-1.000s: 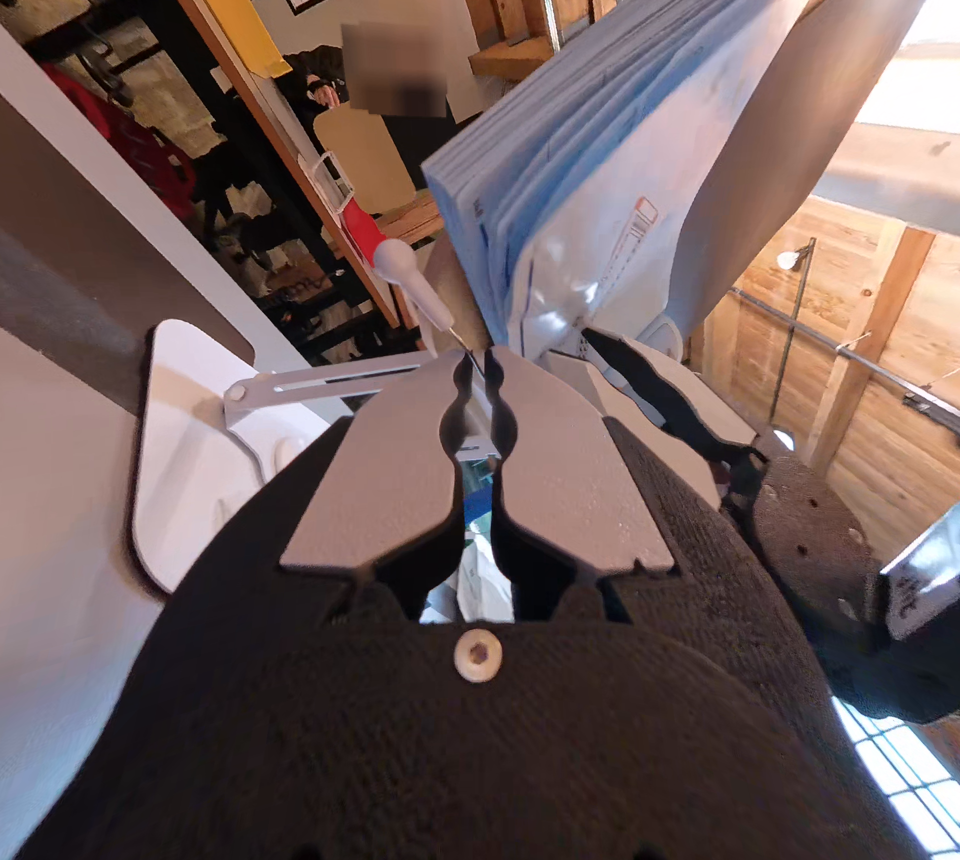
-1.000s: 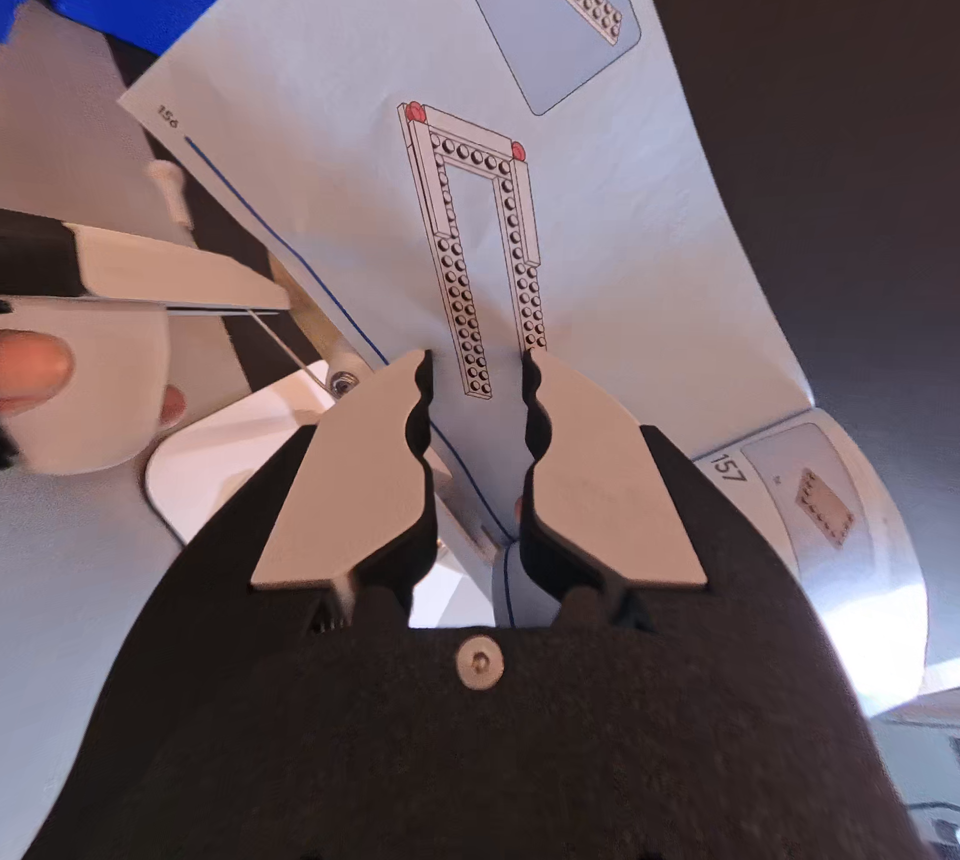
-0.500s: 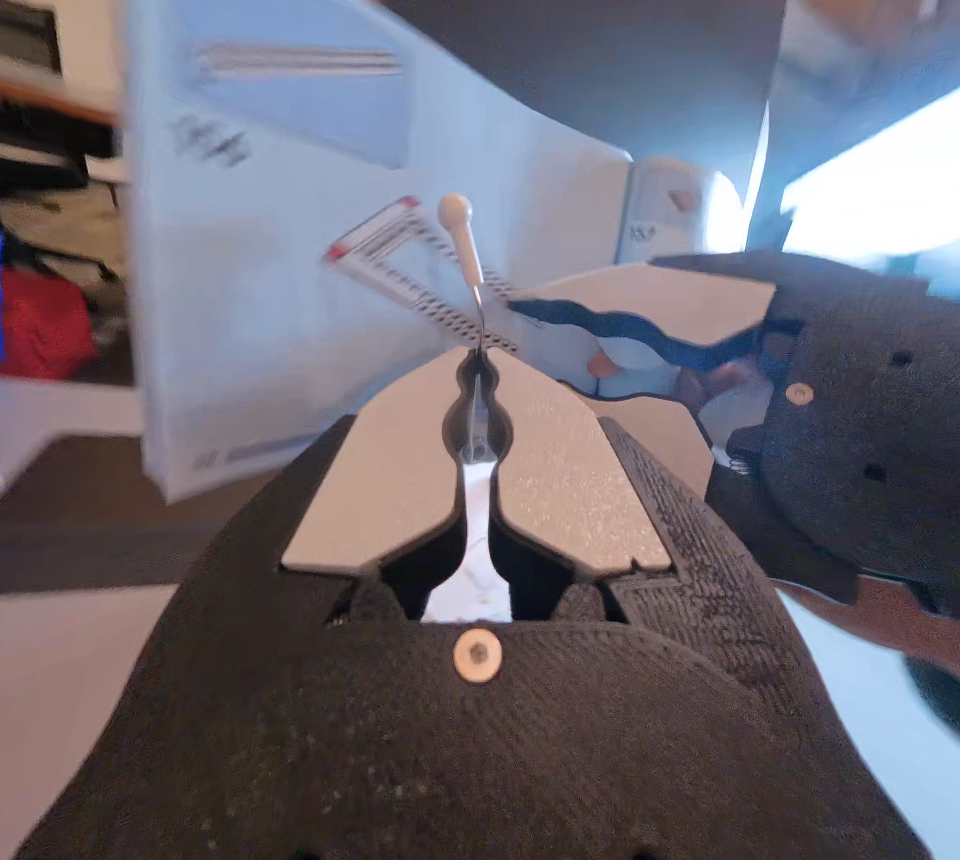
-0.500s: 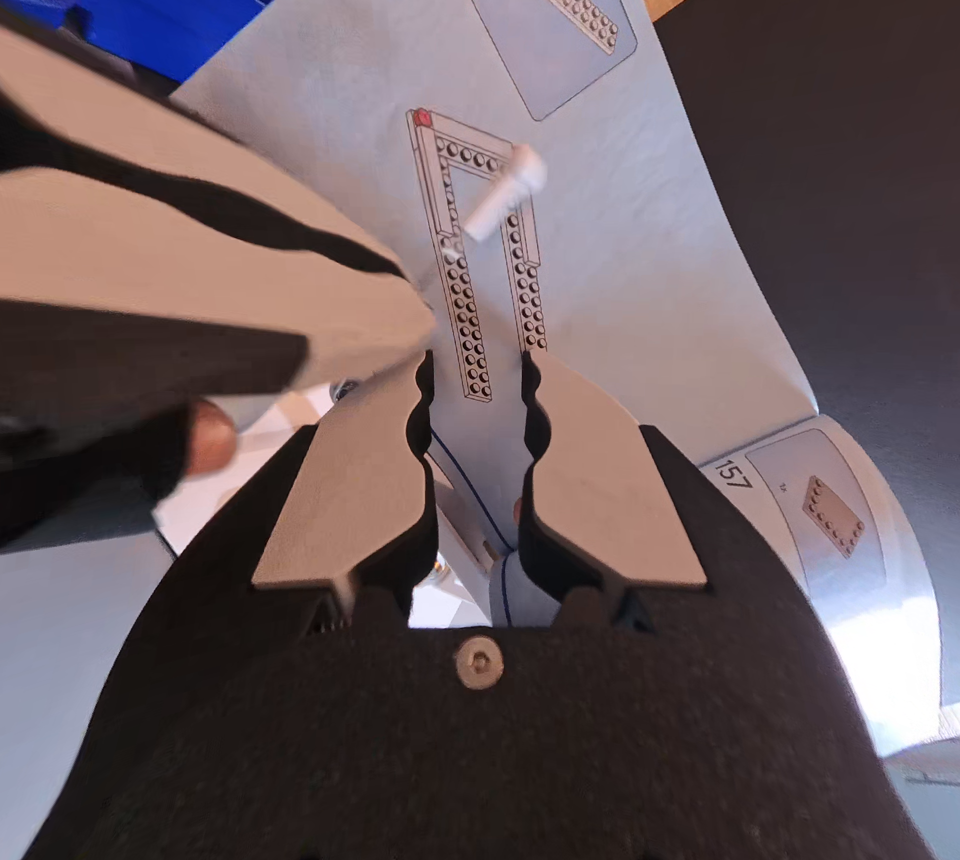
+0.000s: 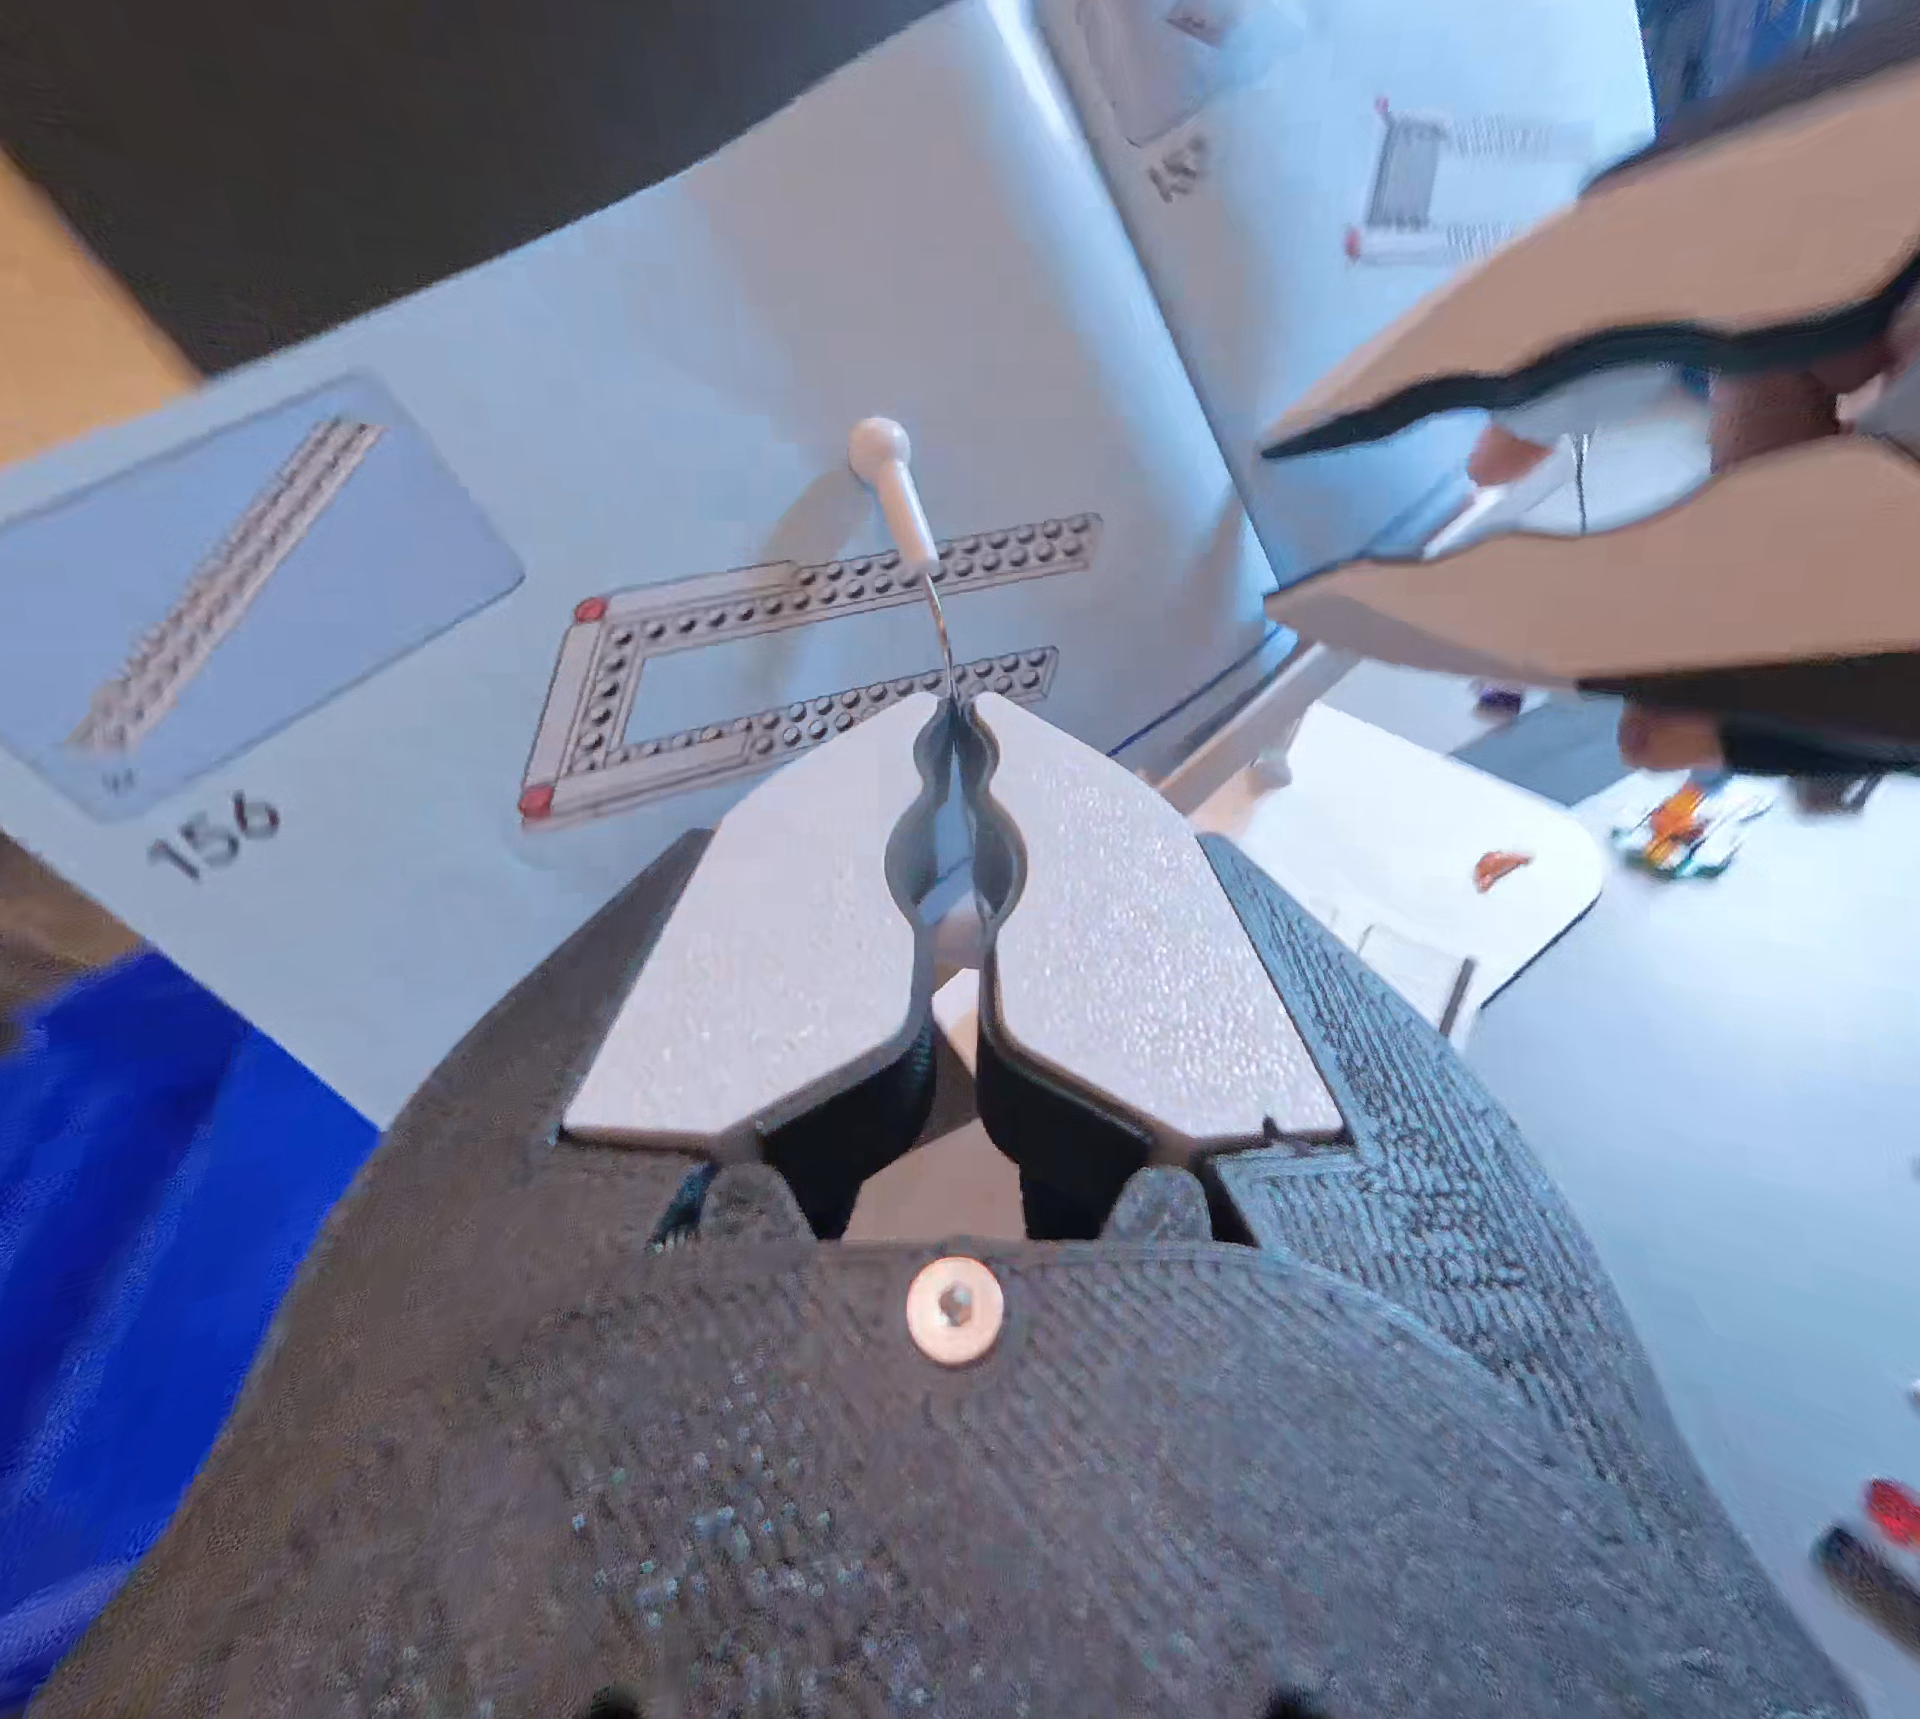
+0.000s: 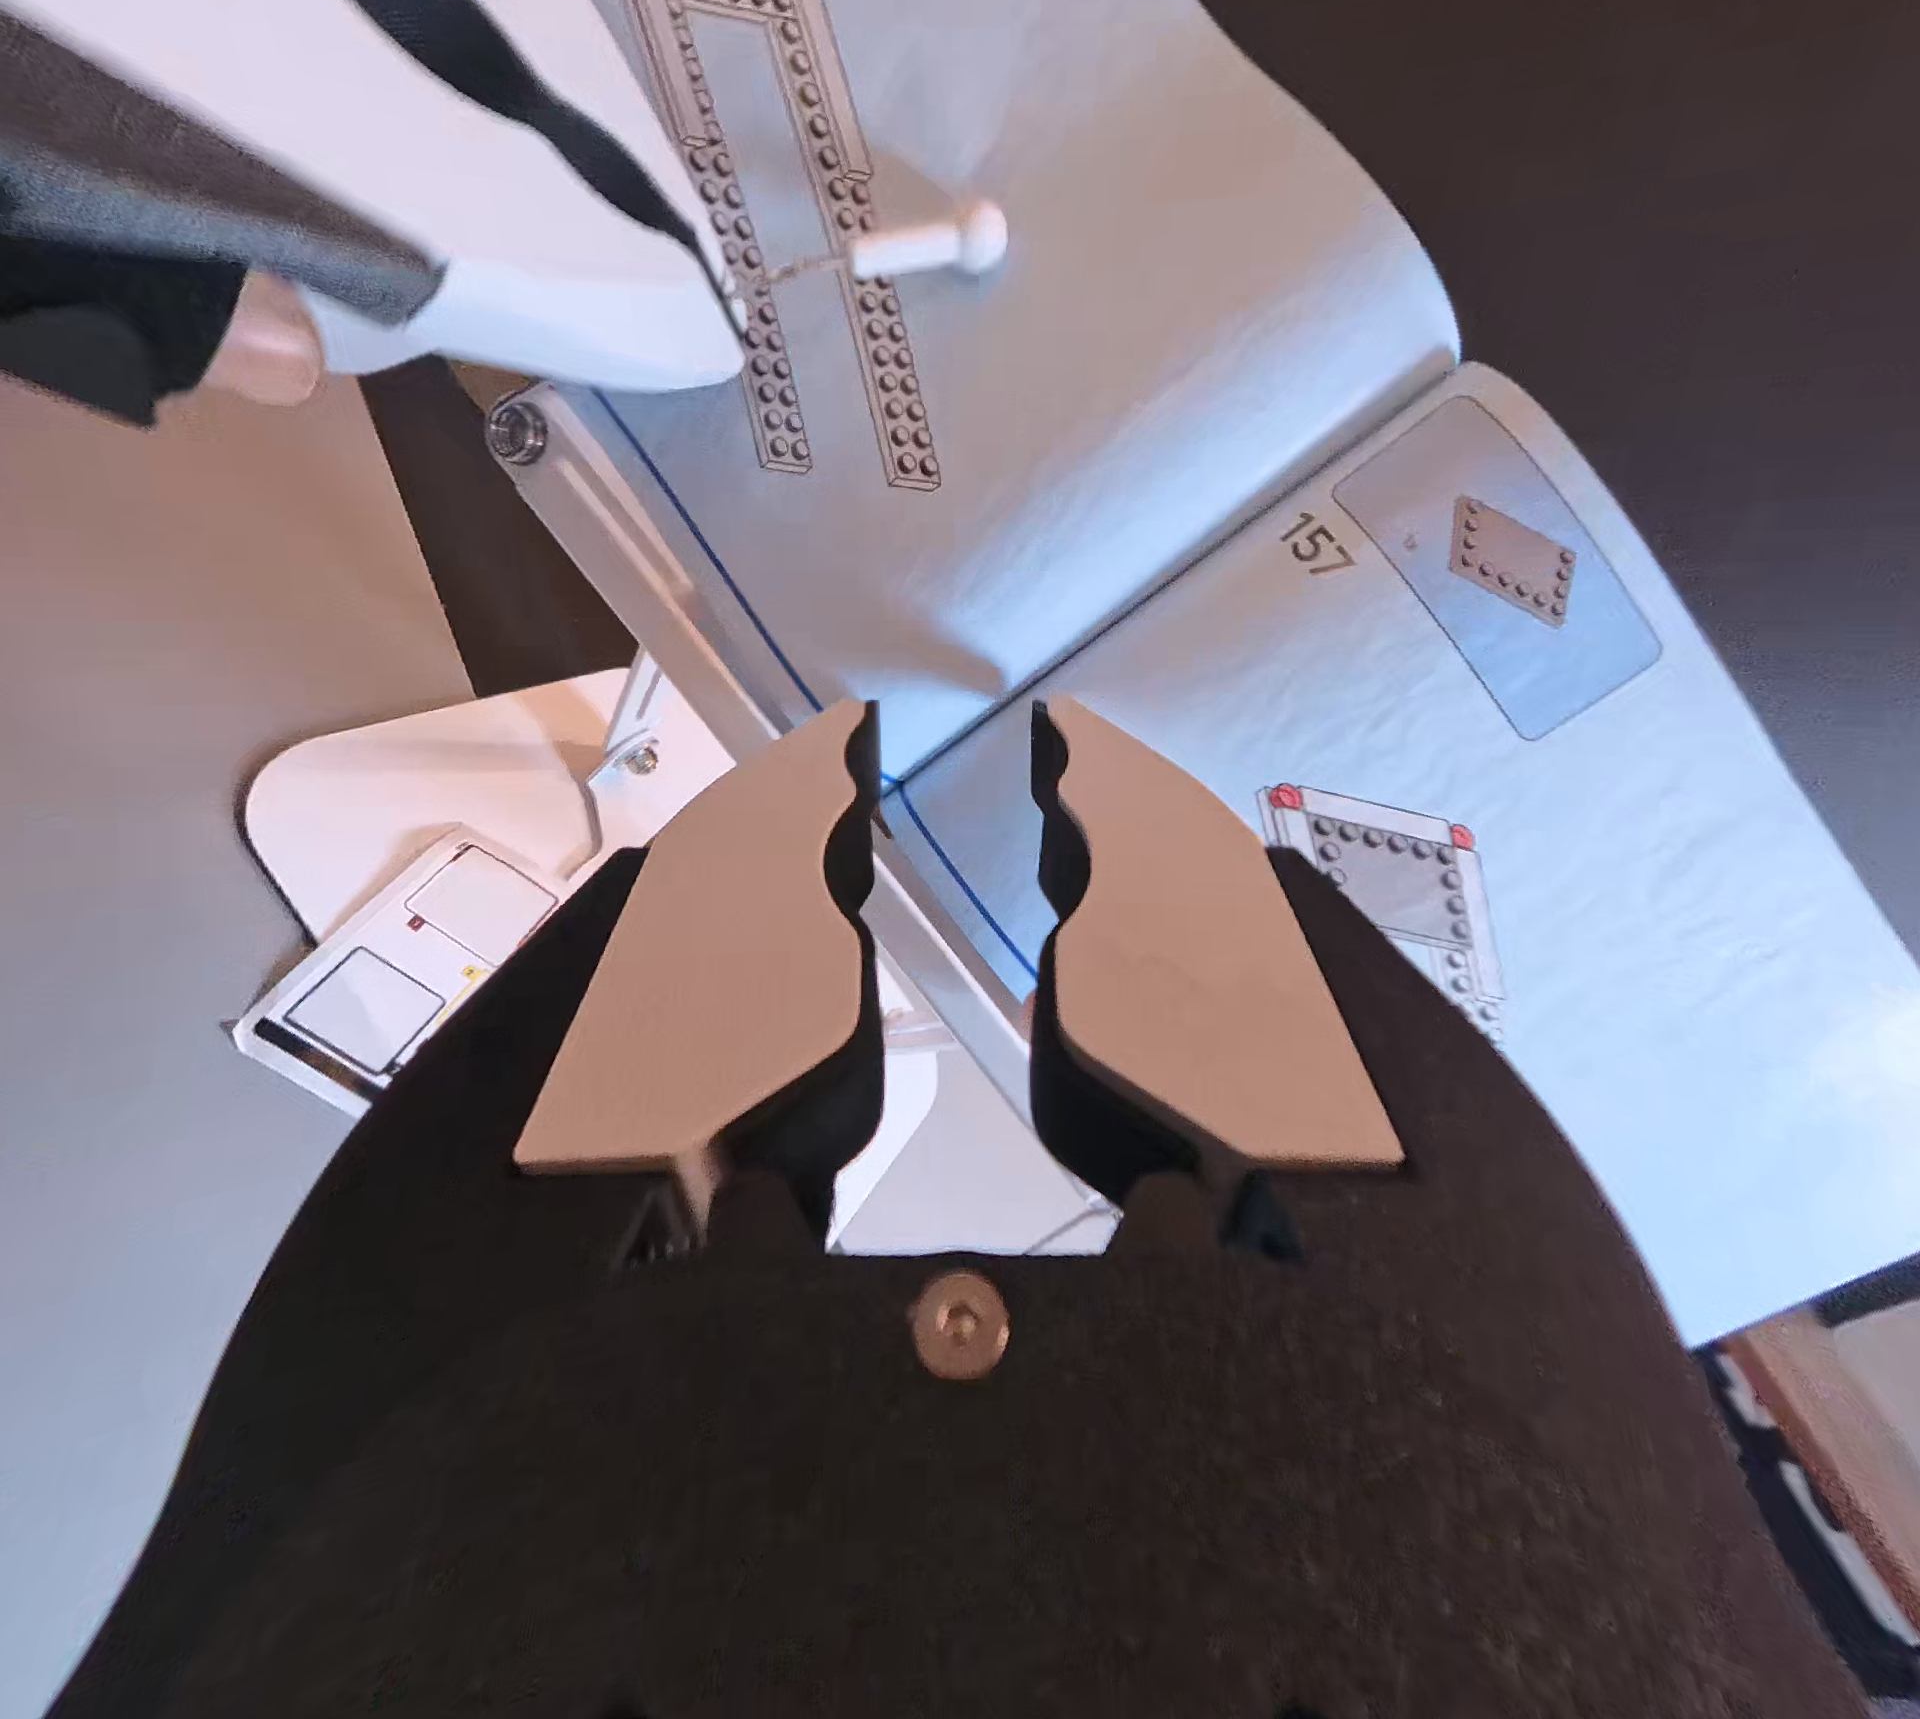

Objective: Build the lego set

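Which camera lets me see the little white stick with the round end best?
The left wrist view. There the white-tipped page-holder wire sits centred, and you can follow its thin metal wire down into the shut left gripper. The right wrist view shows it sideways over the instruction booklet, farther off.

White table (image 5: 1714,1098) under white stand base (image 5: 1455,838), small pieces (image 5: 1673,822).

Left hand-held gripper (image 5: 961,708) pinches a wire clip (image 5: 902,516) against the open booklet (image 5: 727,381).

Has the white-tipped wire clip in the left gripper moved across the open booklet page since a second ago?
Yes. In the right wrist view, the clip swung from off the page's left edge rightward onto the booklet.
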A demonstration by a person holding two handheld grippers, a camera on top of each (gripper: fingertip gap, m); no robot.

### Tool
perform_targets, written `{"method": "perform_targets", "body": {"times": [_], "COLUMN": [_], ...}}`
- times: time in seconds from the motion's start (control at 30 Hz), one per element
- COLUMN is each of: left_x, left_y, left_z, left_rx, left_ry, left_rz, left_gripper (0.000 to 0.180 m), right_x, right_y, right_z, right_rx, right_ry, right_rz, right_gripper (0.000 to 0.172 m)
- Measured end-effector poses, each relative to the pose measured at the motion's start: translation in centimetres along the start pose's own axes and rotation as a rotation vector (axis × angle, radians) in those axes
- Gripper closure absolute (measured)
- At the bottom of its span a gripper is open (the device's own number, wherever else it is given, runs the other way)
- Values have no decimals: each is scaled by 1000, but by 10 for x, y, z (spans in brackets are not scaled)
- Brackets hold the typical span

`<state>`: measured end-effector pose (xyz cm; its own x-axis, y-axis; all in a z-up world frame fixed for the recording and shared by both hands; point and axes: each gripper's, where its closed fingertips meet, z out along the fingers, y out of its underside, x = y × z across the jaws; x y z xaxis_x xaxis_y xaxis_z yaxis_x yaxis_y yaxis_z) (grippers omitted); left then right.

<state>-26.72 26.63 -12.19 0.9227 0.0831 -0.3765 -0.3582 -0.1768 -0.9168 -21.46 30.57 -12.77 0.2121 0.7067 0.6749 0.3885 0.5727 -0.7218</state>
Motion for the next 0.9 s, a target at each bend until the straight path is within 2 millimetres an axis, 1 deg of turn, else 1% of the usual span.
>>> {"method": "perform_targets", "body": {"times": [0.07, 0.17, 0.23, 0.3, 0.37, 0.4, 0.43, 0.47, 0.5, 0.53, 0.6, 0.63, 0.7, 0.73, 0.8, 0.87, 0.9], "left_x": [14, 27, 36, 37, 39, 42, 45, 49, 53, 54, 51, 51, 51, 52, 57, 67, 73], "left_y": [0, 2, 9, 9, 11, 13, 13, 8, -3, -15, -32, -36, -36, -32, -27, -32, -37], "left_z": [3, 7, 9, 9, 8, 7, 6, 3, -1, -4, -6, -5, 2, 7, 16, 21, 23], "left_rx": [-32, -65, -103, -127, -152, -164, -172, -151, -104, -53, 1, 4, -15, -43, -74, -61, -48], "left_ry": [0, -3, 52, 76, 143, 189, 244, 303, 353, 380, 395, 395, 374, 354, 317, 292, 286], "left_rz": [205, 521, 635, 684, 675, 637, 553, 438, 320, 219, 89, 62, 81, 113, 191, 264, 298], "left_gripper": [179, 180, 179, 179, 176, 173, 170, 167, 165, 166, 169, 170, 172, 173, 174, 176, 177], "right_x": [1, -5, -6, -6, -9, -10, -10, -8, -6, -3, 4, 8, 17, 24, 39, 51, 56], "right_y": [0, -4, -5, -4, -4, -4, -4, -4, -4, -3, 1, 6, 17, 25, 44, 63, 66], "right_z": [1, 5, 6, 5, 3, 2, 0, -3, -6, -9, -15, -16, -19, -20, -21, -23, -25], "right_rx": [-6, 1, 6, 15, 20, 21, 22, 27, 36, 42, 48, 40, 10, -11, -70, -100, -82], "right_ry": [-19, -73, -75, -79, -98, -112, -114, -107, -96, -82, -56, -41, -3, 24, 86, 111, 118], "right_rz": [45, 102, 97, 85, 92, 105, 117, 123, 129, 137, 153, 159, 168, 176, 205, 272, 312], "right_gripper": [145, 142, 142, 142, 140, 139, 138, 138, 138, 138, 139, 139, 139, 140, 142, 143, 148]}}
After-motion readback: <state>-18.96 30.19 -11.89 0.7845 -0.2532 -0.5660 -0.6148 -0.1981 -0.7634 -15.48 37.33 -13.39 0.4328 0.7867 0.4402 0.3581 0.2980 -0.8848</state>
